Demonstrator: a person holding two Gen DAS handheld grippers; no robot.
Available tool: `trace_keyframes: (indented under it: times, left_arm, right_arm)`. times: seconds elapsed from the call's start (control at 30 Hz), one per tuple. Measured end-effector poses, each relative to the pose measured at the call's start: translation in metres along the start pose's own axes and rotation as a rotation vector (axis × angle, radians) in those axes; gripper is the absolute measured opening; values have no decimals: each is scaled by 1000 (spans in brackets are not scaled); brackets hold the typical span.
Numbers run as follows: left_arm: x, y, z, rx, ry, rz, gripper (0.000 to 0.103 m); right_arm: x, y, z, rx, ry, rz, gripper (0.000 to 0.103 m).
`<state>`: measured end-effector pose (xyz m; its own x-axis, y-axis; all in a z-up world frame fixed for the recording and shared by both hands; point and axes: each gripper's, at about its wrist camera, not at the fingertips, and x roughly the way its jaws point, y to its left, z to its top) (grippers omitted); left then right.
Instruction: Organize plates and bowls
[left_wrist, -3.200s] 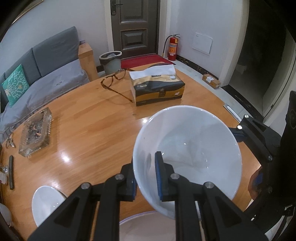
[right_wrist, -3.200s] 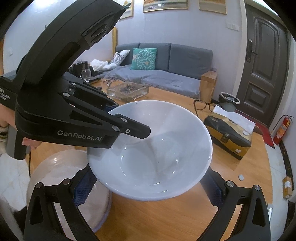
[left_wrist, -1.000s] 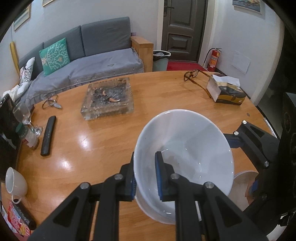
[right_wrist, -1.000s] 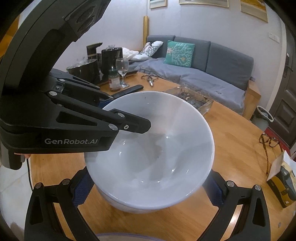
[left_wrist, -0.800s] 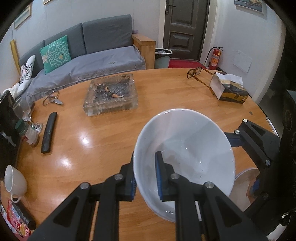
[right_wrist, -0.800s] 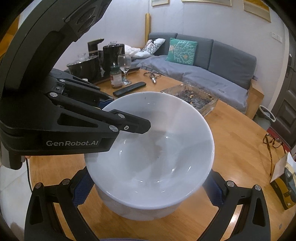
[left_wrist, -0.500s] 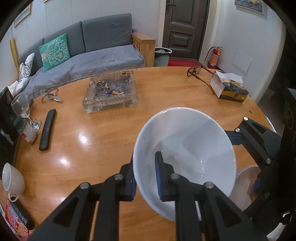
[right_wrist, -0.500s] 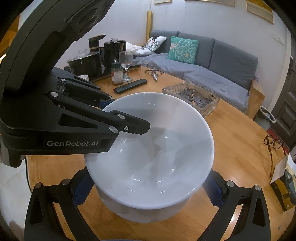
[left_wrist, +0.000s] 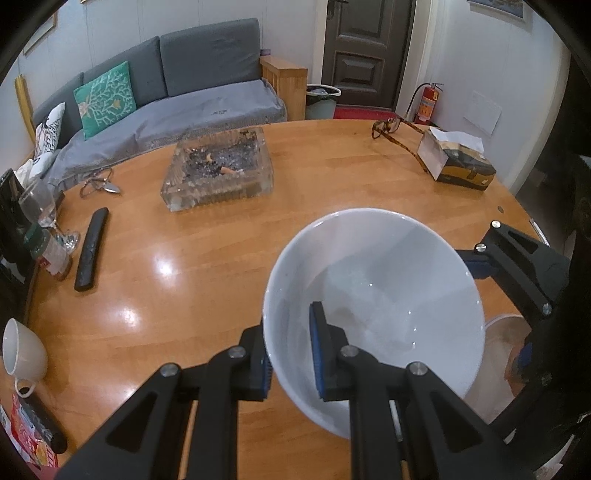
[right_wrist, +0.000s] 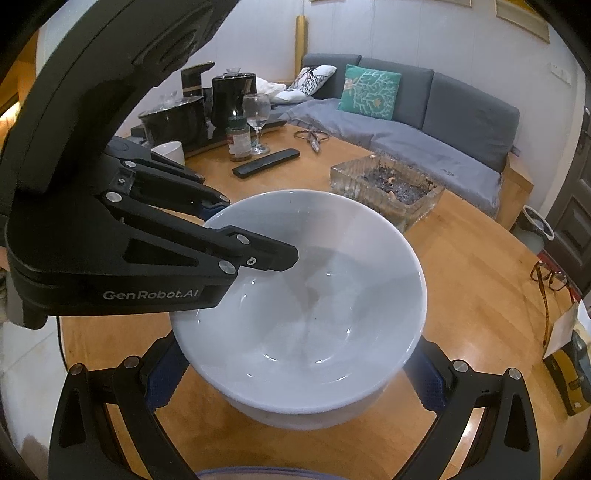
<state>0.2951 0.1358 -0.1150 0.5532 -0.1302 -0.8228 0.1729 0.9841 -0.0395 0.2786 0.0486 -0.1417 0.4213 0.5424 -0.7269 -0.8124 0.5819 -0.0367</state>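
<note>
A white bowl (left_wrist: 373, 295) is pinched at its near rim by the left gripper (left_wrist: 290, 354), one finger inside the wall and one outside. The bowl is seated in a second bowl (right_wrist: 295, 413) standing on the wooden surface (left_wrist: 184, 280). The right gripper (right_wrist: 295, 373) is placed with its fingers spread wide to either side of the lower bowl; contact cannot be determined. A plate (left_wrist: 495, 354) is partly visible beside the bowls. An ashtray (left_wrist: 218, 170) stands farther back.
</note>
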Motion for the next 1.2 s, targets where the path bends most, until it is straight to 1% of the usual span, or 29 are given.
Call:
trace_keyframes:
  times: [0.37, 0.83, 1.2]
  left_arm:
    - [9, 3, -5, -6, 19, -7, 13]
    - [13, 4, -8, -15, 21, -21, 14]
    - [16, 3, -10, -9, 27, -28, 16]
  right_arm:
    - [-1, -1, -5, 2, 7, 7, 100]
    - [-1, 1, -6, -8, 12, 2, 100]
    - [-5, 2, -9, -23, 12, -6, 100]
